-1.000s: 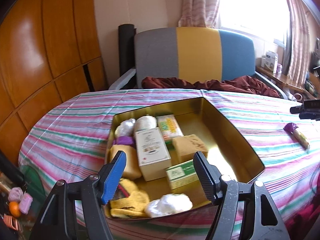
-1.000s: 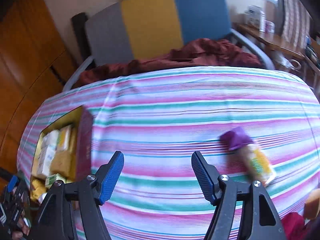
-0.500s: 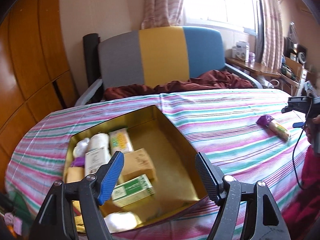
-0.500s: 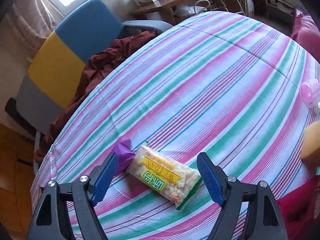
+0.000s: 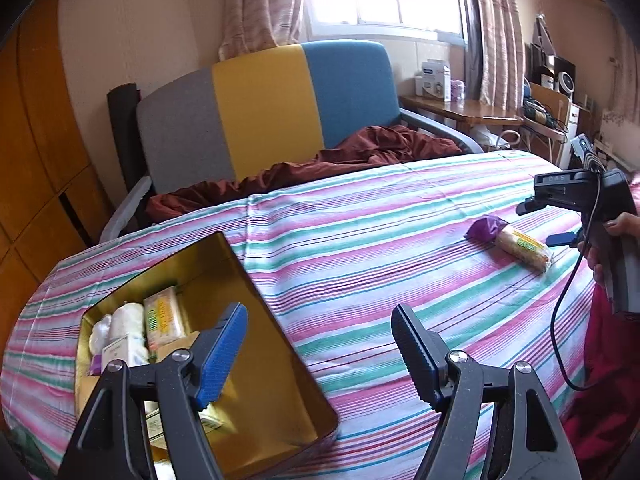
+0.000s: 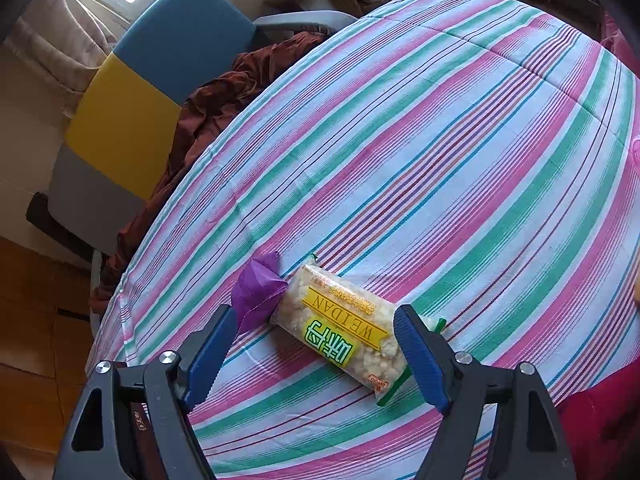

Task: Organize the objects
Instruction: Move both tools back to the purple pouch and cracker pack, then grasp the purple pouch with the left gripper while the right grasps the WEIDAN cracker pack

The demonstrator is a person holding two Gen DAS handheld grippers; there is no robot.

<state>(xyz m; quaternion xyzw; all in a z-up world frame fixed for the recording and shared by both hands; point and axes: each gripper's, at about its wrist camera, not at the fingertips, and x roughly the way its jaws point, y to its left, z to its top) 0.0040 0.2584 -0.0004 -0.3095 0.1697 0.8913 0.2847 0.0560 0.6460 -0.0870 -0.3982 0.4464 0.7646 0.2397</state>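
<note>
A clear snack packet (image 6: 344, 336) with a yellow and green label lies on the striped tablecloth, a purple wrapper (image 6: 256, 292) touching its left end. My right gripper (image 6: 312, 356) is open, its jaws either side of the packet, just above it. The packet also shows in the left wrist view (image 5: 522, 248) at the right, with the right gripper (image 5: 560, 220) over it. My left gripper (image 5: 320, 352) is open and empty over the right wall of a gold tin (image 5: 276, 344) holding several packets and boxes (image 5: 160, 320).
The table (image 5: 360, 240) carries a pink, green and white striped cloth. A grey, yellow and blue chair (image 5: 264, 104) with a dark red cloth (image 5: 320, 164) stands behind it. Wooden cupboards are at the left, a cluttered desk (image 5: 460, 108) at the back right.
My right gripper has come down closer around the snack packet. My left gripper has swung right, away from the tin's middle toward its right wall.
</note>
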